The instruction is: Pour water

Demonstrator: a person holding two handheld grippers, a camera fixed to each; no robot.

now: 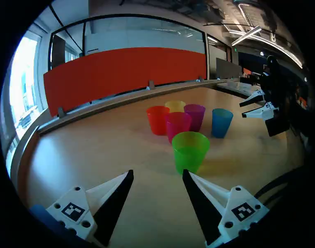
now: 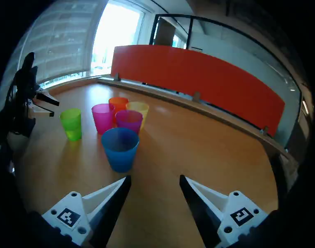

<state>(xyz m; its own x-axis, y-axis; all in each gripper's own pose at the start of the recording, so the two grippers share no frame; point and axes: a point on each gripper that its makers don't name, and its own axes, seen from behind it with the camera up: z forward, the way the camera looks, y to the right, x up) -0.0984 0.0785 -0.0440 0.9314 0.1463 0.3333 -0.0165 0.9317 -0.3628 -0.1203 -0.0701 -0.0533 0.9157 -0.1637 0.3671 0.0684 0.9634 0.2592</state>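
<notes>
Left gripper (image 1: pixel 157 173) is lined up on the green cup (image 1: pixel 190 151), which stands on the wooden table (image 1: pixel 95 144) just on that gripper's side of the pink cup (image 1: pixel 178 125). Right gripper (image 2: pixel 154 178) faces the blue cup (image 2: pixel 120 149), which is a bit apart from the pink cup on the other side. Both tongs are spread wide, with nothing in them. The red cup (image 1: pixel 157 120), yellow cup (image 1: pixel 175 106) and purple cup (image 1: pixel 195 115) are bunched tight behind the pink cup.

My worries:
- I can't tell which cup has water, if any, so it'd be easy to grab the wrong one.
- They look like thin plastic. Squeeze too hard and it'll probably flex and slop. Squeeze too soft and it could slip once it's tipped.
- The green cup is so near the pink cup that the left gripper could clip the pink one going in and knock the whole bunch over.
</notes>
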